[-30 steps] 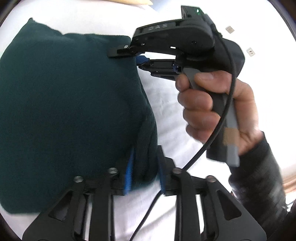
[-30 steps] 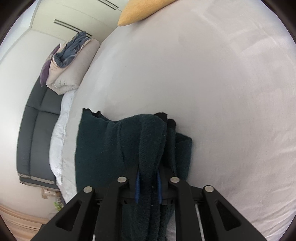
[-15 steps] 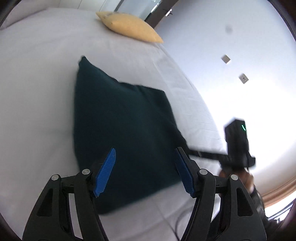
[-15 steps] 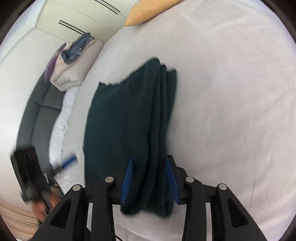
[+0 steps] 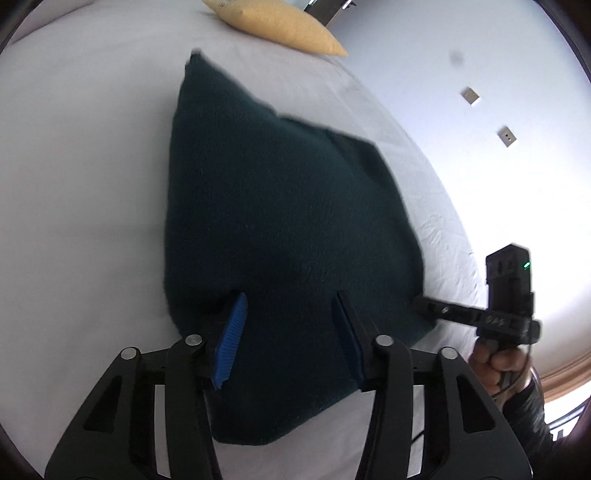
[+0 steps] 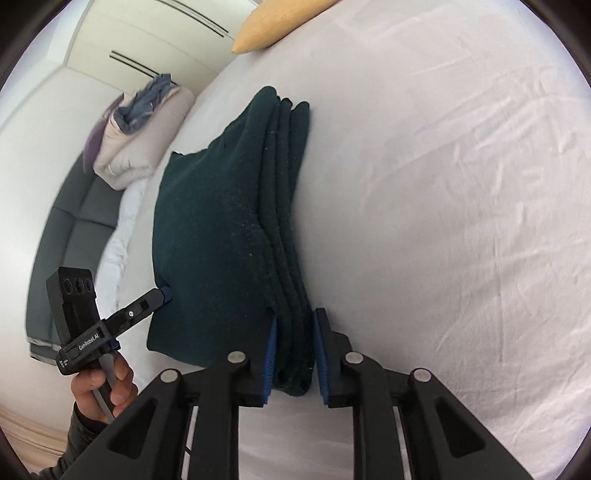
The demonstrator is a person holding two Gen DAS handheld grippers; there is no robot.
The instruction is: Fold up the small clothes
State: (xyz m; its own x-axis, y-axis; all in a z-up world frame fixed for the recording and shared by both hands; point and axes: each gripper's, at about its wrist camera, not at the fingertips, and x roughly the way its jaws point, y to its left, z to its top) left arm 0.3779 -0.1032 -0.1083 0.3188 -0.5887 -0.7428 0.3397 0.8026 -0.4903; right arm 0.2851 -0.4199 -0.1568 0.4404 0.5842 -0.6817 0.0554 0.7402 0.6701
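Lying near bed (image 6: pixel 461 184) edge, apparently: garment (image 5: pixel 280 229)

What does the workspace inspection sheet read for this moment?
Surface: white bed sheet, lightly creased.
Job's things: dark green garment, folded in layers, lying flat.
Clutter: yellow pillow at the far edge.
Grippers: left gripper open, fingers just closing, garment between; right gripper just closed on the garment's folded edge.
Cables: thin black cable near the right gripper.
Surroundings: bedding bundle on grey sofa; wall sockets.
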